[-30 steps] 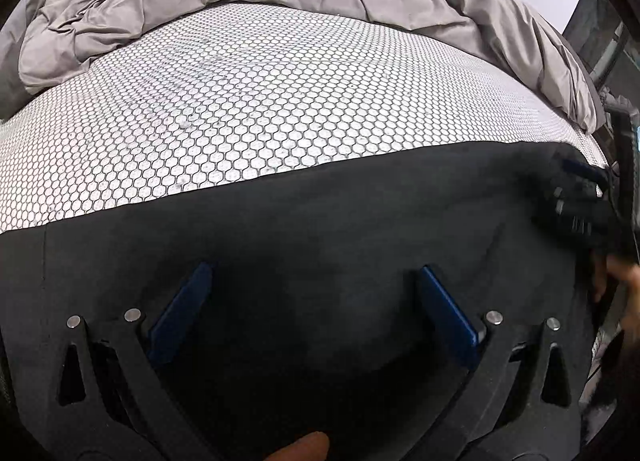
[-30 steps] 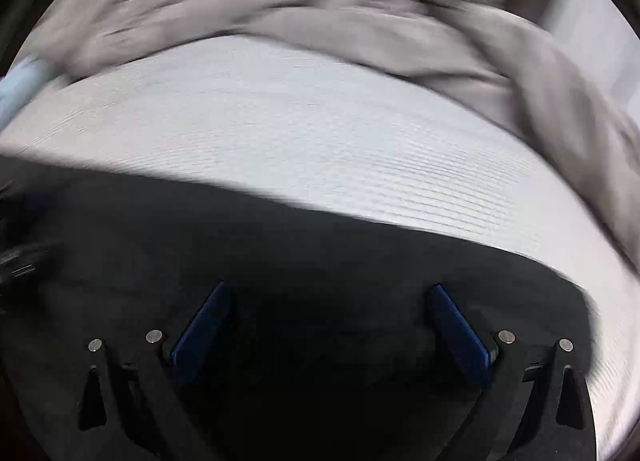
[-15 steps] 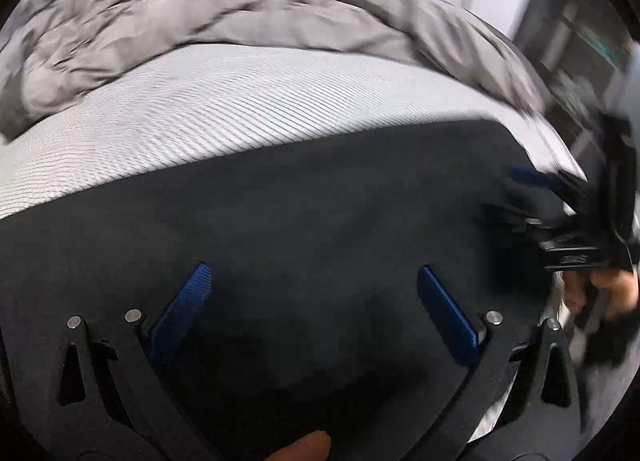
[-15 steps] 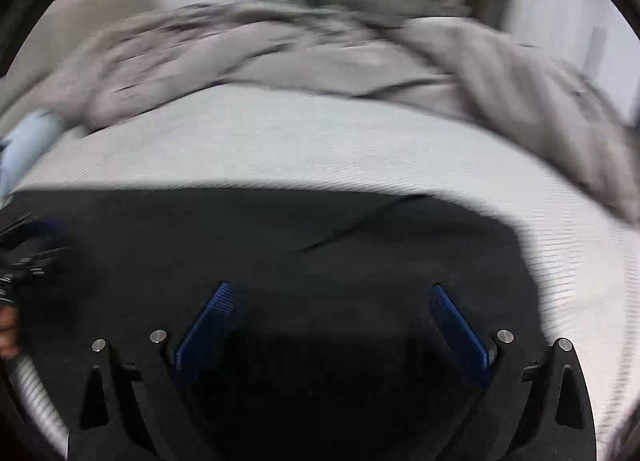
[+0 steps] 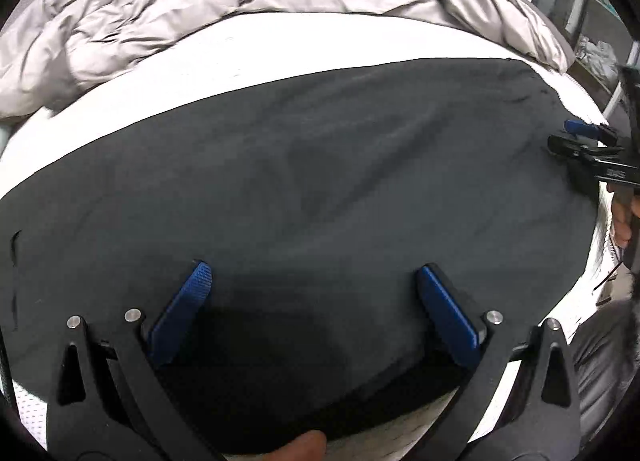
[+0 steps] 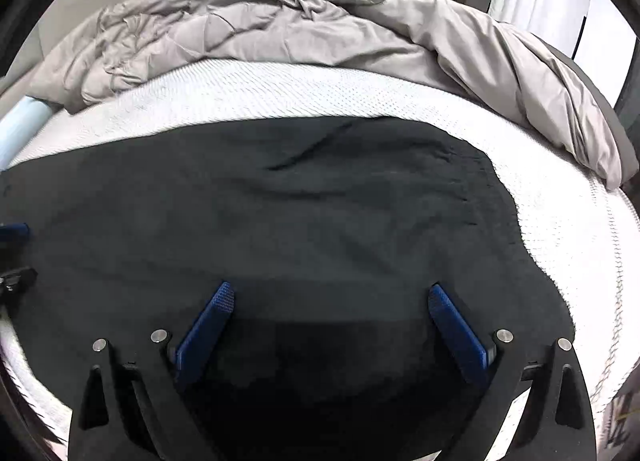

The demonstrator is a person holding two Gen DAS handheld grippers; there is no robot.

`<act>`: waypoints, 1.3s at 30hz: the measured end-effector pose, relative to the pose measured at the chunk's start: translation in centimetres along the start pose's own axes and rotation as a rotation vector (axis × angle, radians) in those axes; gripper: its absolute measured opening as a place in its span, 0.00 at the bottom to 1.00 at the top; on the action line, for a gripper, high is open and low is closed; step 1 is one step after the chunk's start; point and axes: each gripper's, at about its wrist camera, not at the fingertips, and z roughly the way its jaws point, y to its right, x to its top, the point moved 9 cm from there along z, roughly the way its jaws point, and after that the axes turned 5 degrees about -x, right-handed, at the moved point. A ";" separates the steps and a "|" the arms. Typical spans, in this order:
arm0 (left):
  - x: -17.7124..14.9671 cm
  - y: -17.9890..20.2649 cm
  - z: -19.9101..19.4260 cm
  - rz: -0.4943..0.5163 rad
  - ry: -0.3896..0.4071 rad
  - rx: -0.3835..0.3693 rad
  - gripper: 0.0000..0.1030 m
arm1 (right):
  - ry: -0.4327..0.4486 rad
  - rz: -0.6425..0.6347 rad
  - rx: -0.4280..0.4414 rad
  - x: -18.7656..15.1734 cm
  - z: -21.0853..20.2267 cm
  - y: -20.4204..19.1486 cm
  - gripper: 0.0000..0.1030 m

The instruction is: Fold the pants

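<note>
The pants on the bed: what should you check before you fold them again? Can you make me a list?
1. Pants lie flat on the mattress: ok, only small wrinkles.
2. Left gripper jaws open: ok.
3. Right gripper jaws open: ok.
4. Both grippers hold nothing: ok.
5. Grey duvet off the pants: ok.
6. Which end is the waistband: cannot tell.

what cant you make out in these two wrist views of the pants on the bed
- Pants, left wrist view: the left end is cut off by the lens edge, so waist or hem is unclear.
- Near edge of the pants, right wrist view: hidden under the right gripper body and its shadow.
- Right gripper in the left wrist view: cropped at the frame edge.
- Mattress texture, left wrist view: overexposed.
</note>
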 end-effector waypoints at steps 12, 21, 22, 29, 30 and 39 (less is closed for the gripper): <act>-4.3 -15.7 -6.8 -0.221 0.063 0.113 0.71 | 0.007 -0.319 0.149 1.8 0.3 -15.4 0.96; 0.9 -12.3 -4.7 -0.224 0.060 -0.002 0.50 | -0.014 -0.313 0.344 4.2 -0.8 -25.0 0.96; 1.3 -12.1 -4.0 -0.225 0.048 0.003 0.47 | -0.025 -0.313 0.359 4.3 -0.5 -25.9 0.96; 0.8 -15.6 -2.1 -0.304 0.014 0.008 0.20 | -0.097 -0.396 0.218 3.9 3.9 -26.7 0.91; 0.4 -16.2 -2.6 -0.316 0.025 0.009 0.20 | -0.099 -0.383 0.190 4.1 4.1 -25.5 0.91; 2.8 -15.6 -3.3 -0.310 0.070 0.004 0.20 | -0.076 -0.217 0.250 7.0 3.5 -22.8 0.91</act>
